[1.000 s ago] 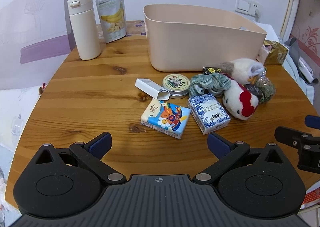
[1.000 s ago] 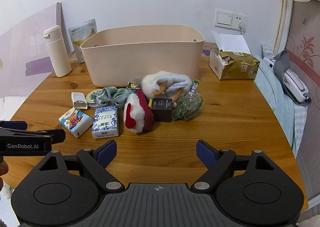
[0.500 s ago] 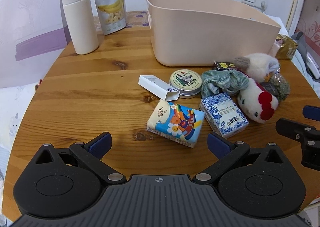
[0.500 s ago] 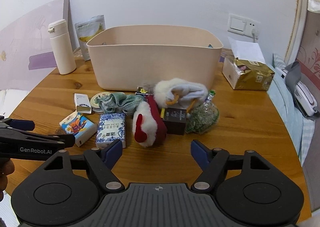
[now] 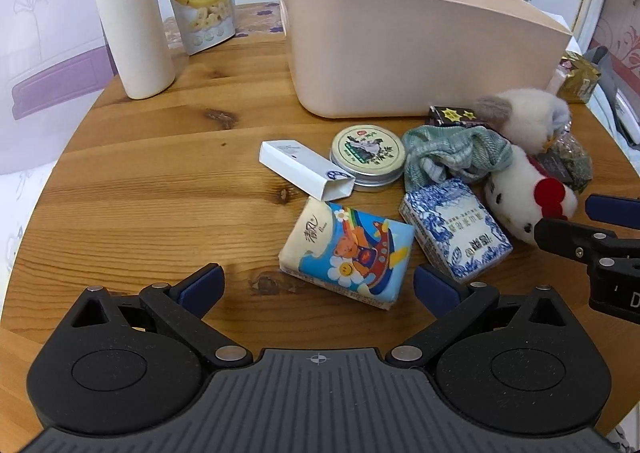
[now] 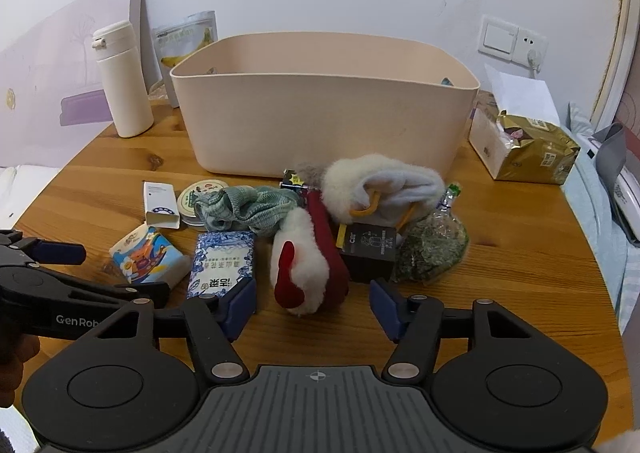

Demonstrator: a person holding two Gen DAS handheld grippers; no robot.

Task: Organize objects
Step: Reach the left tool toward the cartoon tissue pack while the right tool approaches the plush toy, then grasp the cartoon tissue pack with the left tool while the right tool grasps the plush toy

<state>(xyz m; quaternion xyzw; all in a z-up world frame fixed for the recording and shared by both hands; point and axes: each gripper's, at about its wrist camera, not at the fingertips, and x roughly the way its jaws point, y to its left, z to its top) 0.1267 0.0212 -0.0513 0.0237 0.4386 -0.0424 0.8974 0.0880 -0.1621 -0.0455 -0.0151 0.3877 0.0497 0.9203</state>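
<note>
Both claws apart, empty: left claw w/ tissue pack between tips, nr bin; soft, light, crushable — grip across short sides. Right claw at plush.

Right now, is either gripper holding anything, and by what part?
Nothing is held. The left gripper and right gripper are both open above the table.

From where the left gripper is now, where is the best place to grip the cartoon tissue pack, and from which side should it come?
Grip the cartoon tissue pack across its two long edges, near the middle, coming from the near side, where the open left gripper already faces it. It lies flat and slightly turned on the table, so probably rotate a little. Its right corner lies close to the blue-and-white pack.
</note>
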